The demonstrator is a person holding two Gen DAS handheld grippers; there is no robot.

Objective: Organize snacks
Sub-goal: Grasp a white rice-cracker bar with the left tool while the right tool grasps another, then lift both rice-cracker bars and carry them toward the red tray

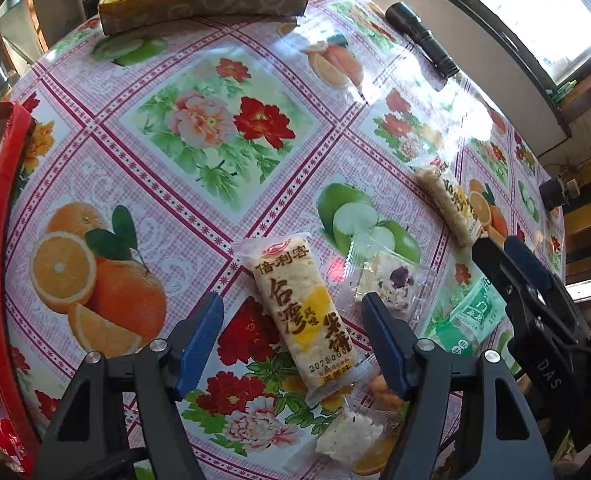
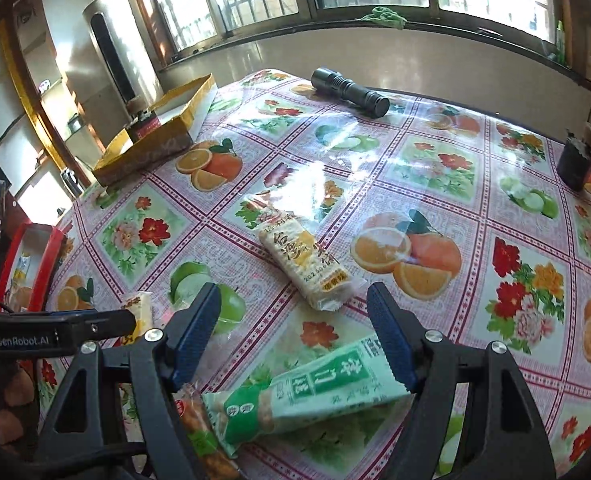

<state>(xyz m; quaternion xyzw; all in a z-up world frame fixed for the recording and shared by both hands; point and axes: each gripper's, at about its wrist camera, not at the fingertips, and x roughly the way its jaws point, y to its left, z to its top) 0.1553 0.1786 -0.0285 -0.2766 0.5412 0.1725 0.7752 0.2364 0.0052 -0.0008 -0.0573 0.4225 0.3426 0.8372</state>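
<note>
Left wrist view shows the left gripper (image 1: 293, 344) spread wide with nothing between its blue pads, hanging over a rice-cracker packet (image 1: 301, 316) that lies flat on the flowered tablecloth (image 1: 167, 184). The packet's long axis runs from far left to near right between the two fingers, its printed date end pointing near, toward the camera. Just right of it sits a clear-wrapped nougat piece (image 1: 389, 282), and near the bottom edge a white wrapped sweet (image 1: 349, 434) lies partly under the packet's near end. Farther right a second rice-cracker packet (image 1: 451, 204) lies with its long axis running far left to near right, its near end close to the right gripper (image 1: 495, 250), which comes in from the right edge; how wide that one stands cannot be told from this side. A red box (image 1: 3, 208) borders the left edge and a yellow cardboard box (image 1: 203, 0) stands at the far side, with a black flashlight (image 1: 421, 40) far right.

Right wrist view shows the right gripper (image 2: 293, 340) also wide apart and holding nothing. A green snack bar (image 2: 307, 394) lies near, crosswise between the fingers, long axis running left to right, its right end tipped slightly far. An orange-filled packet (image 2: 199, 428) touches its left end.
</note>
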